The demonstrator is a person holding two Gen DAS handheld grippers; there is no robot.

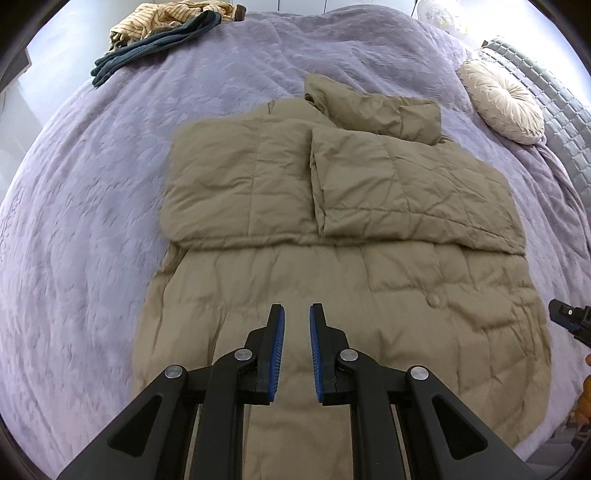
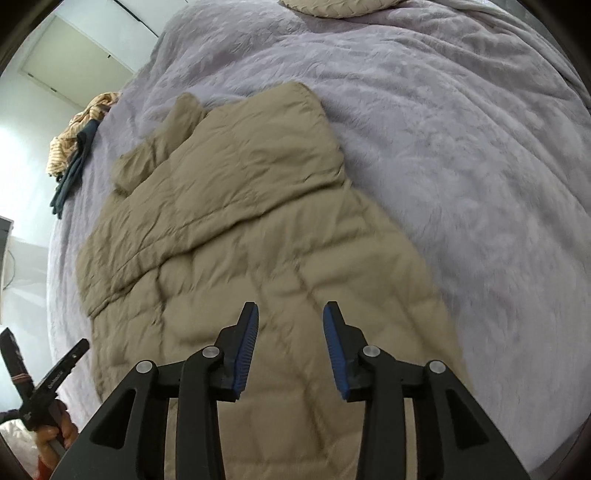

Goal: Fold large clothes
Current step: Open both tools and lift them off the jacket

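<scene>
Far left on the purple bedspread there's a heap of other clothes, striped stuff with something dark teal on top, near the bed's far edge and well apart from the action. Moving right, the tan puffer coat lies flat across the middle of the bed. Its upper part looks folded in already: the sleeves or side panels are laid over the chest, and the hood pokes out at the far end. The long lower half is spread toward the camera, not yet folded.

The left gripper hangs over that lower half with its jaws narrow, just a slim gap, nothing between them. The right gripper is further right over the same stretch, jaws moderately apart and empty too. Past the coat, a round cream cushion sits by the headboard.

My read: sleeves done, and the bottom-up fold is next. That calls for both grippers to drop to the hem corners, pinch through the puffy layers, and carry the hem evenly up over the folded top.
</scene>
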